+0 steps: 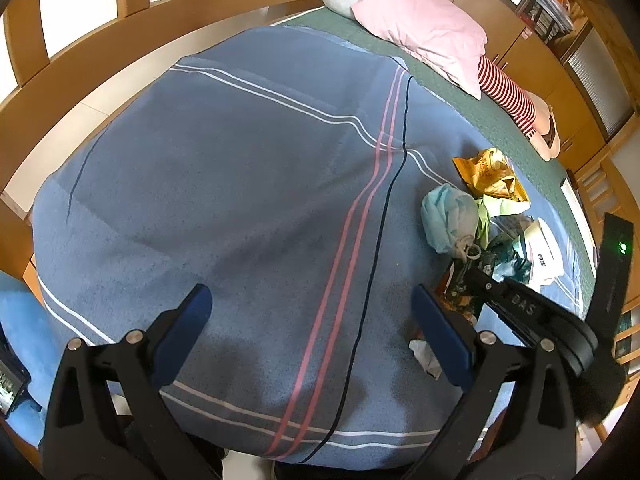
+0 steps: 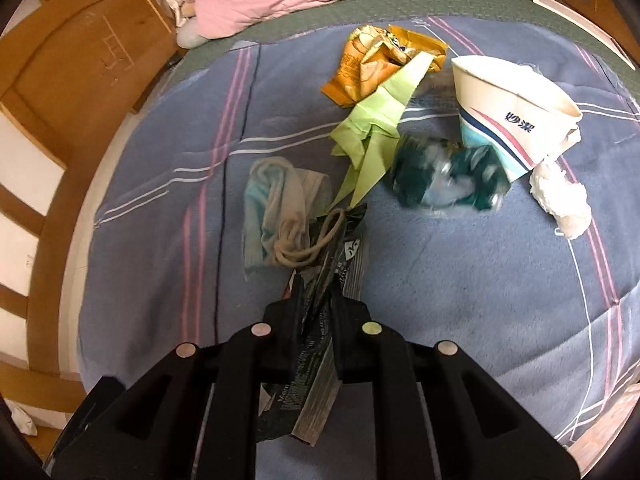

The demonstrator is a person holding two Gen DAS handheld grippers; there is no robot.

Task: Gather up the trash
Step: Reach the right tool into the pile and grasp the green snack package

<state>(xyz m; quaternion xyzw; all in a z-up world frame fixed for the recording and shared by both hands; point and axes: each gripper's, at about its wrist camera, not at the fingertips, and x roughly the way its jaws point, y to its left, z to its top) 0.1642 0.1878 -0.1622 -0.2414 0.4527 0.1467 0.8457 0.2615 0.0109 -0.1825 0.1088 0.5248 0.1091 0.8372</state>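
Note:
My right gripper [image 2: 316, 308] is shut on a black and silver wrapper [image 2: 320, 364] that sticks out on both sides of the jaws. A crumpled blue face mask [image 2: 272, 200] lies just ahead, its ear loop [image 2: 308, 248] draped over the wrapper's far end. Beyond lie folded green paper [image 2: 376, 128], an orange snack bag [image 2: 372, 64], a teal crumpled wrapper [image 2: 448, 176], a squashed paper cup [image 2: 508, 108] and a white tissue wad [image 2: 560, 200]. My left gripper [image 1: 316, 312] hangs open over bare blanket, left of the pile; the right gripper [image 1: 476, 276] shows at its right.
Everything lies on a blue striped blanket [image 1: 240, 160] over a bed. A pink pillow [image 1: 420, 28] and a striped-legged doll [image 1: 516, 100] sit at the head. A wooden bed frame [image 2: 80, 80] runs along the left. A small white scrap [image 1: 426, 354] lies by my left gripper's right finger.

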